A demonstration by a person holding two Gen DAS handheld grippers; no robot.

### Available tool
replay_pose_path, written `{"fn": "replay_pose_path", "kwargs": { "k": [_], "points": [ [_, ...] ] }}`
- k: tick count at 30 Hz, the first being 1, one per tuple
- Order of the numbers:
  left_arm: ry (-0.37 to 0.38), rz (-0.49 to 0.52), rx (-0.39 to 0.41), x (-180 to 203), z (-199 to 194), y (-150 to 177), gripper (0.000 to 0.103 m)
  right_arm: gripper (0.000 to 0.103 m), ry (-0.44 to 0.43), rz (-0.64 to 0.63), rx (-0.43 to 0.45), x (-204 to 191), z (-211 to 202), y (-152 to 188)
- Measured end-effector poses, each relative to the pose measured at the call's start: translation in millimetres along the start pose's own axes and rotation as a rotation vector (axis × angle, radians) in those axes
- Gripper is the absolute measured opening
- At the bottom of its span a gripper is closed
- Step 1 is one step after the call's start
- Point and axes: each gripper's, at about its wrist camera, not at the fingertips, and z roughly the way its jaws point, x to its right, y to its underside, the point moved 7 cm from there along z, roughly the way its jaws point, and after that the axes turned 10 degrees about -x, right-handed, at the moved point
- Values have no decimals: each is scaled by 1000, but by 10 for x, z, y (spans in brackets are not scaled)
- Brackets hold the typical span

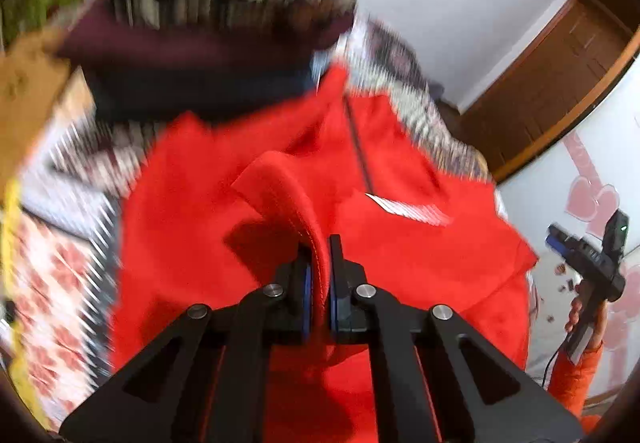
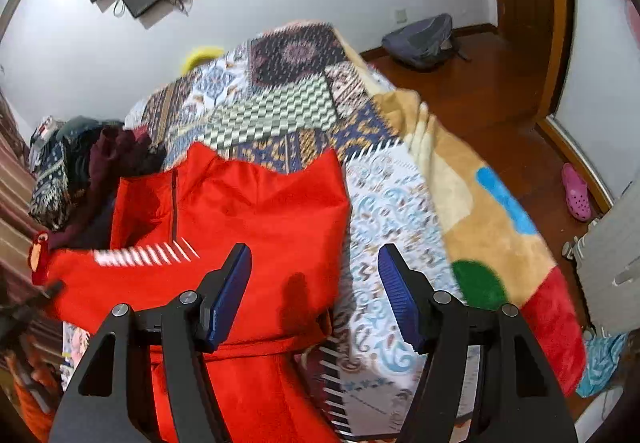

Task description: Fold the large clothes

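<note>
A large red zip-up garment (image 1: 248,179) with a white striped logo lies spread on a patterned bedspread (image 1: 60,263). My left gripper (image 1: 319,275) is shut on a raised fold of the red garment's edge, which arches up from between the pads. In the right wrist view the same red garment (image 2: 248,211) lies on the bedspread (image 2: 392,203), its right edge below and between the fingers. My right gripper (image 2: 316,291) hangs open above that edge with nothing in it. The right gripper (image 1: 592,263) also shows in a hand at the right of the left wrist view.
A pile of dark and patterned clothes (image 2: 80,171) sits at the left of the bed (image 1: 208,27). A tan blanket with coloured patches (image 2: 492,211) drapes over the bed's right side. A bag (image 2: 420,39) and a pink shoe (image 2: 576,191) lie on the wooden floor.
</note>
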Motion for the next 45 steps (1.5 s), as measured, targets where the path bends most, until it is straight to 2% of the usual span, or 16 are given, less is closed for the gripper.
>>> {"fn": "replay_pose_path", "kwargs": {
  "k": [2,6,10,14,15,18,20,21,23,25,27,31,37,41,45],
  "points": [
    [-35,36,70,44,-268,-89,5,62,0,-22,-44,-56,162,57],
    [-140,74,135,-58,-517,-85,5,62,-6,-68,-139,-169,474,205],
    [-222,20,80,-366,-322,58,5,74,39,-135,-121,-262,500,268],
    [-309,-51,-17,-805,-24,344,6,75,63,-184,-129,-309,507,306],
    [-310,-66,-40,-877,58,399,7,75,67,-187,-130,-311,511,300],
    [-339,-98,-120,-1082,267,634,14,75,62,-174,-140,-296,500,280],
    [-376,-89,-150,-1126,339,734,24,75,56,-163,-150,-313,504,255],
    [-397,-75,-151,-1127,336,756,26,75,54,-159,-155,-319,498,248],
    [-441,-43,-137,-1092,266,738,41,75,50,-151,-156,-330,458,213],
    [-485,-16,-109,-1047,171,681,51,75,51,-154,-131,-350,377,141],
    [-508,14,-77,-969,76,587,54,75,54,-161,-97,-382,274,55],
    [-486,58,-11,-758,-113,365,57,75,39,-175,-38,-489,105,-143],
    [-434,147,70,-301,-148,-63,58,75,15,-233,30,-771,-31,-446],
    [-395,204,83,-40,-23,-360,60,75,-14,-278,47,-1030,21,-648],
    [-380,246,69,93,182,-594,60,75,-56,-306,26,-1290,236,-825]
  ]
}}
